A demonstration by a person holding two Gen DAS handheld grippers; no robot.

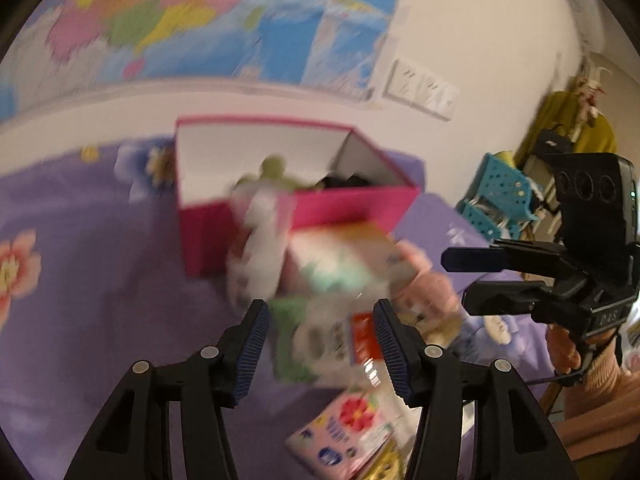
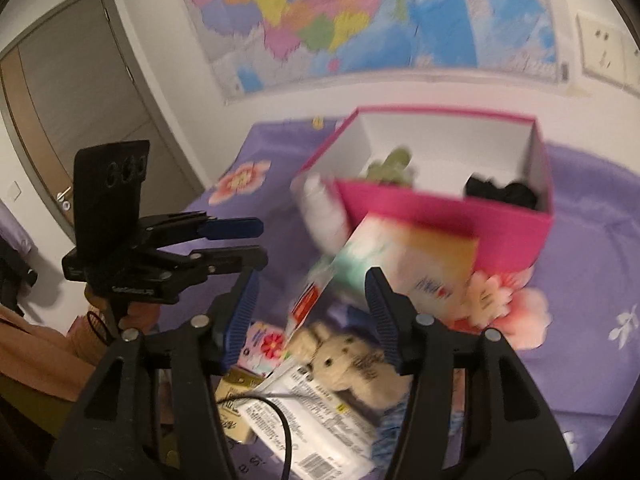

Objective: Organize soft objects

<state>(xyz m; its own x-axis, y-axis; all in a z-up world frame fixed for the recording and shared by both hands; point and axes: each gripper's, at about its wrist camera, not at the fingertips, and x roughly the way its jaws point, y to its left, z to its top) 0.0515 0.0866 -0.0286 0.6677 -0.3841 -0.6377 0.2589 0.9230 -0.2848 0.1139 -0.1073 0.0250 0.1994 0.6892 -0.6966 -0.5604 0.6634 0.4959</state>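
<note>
An open pink box (image 1: 352, 200) (image 2: 440, 216) stands on a purple flowered bedsheet (image 1: 100, 280). A green plush (image 1: 276, 172) (image 2: 392, 168) and a black soft thing (image 1: 344, 180) (image 2: 500, 192) lie inside it. A white roll (image 1: 260, 240) (image 2: 324, 212) and a large tissue pack (image 1: 340, 264) (image 2: 408, 256) lean against its front. My left gripper (image 1: 322, 344) (image 2: 260, 244) is open just short of the tissue pack. My right gripper (image 2: 312, 320) (image 1: 460, 282) is open above a beige teddy bear (image 2: 348, 360). Neither holds anything.
A small pink tissue pack (image 1: 344, 432) (image 2: 266, 344) and a white barcoded packet (image 2: 316, 420) lie near the bear. Behind the bed hangs a wall map (image 2: 360, 20), with sockets (image 1: 420, 88) to its right. A teal basket (image 1: 500, 196) stands at right, a door (image 2: 80, 100) at left.
</note>
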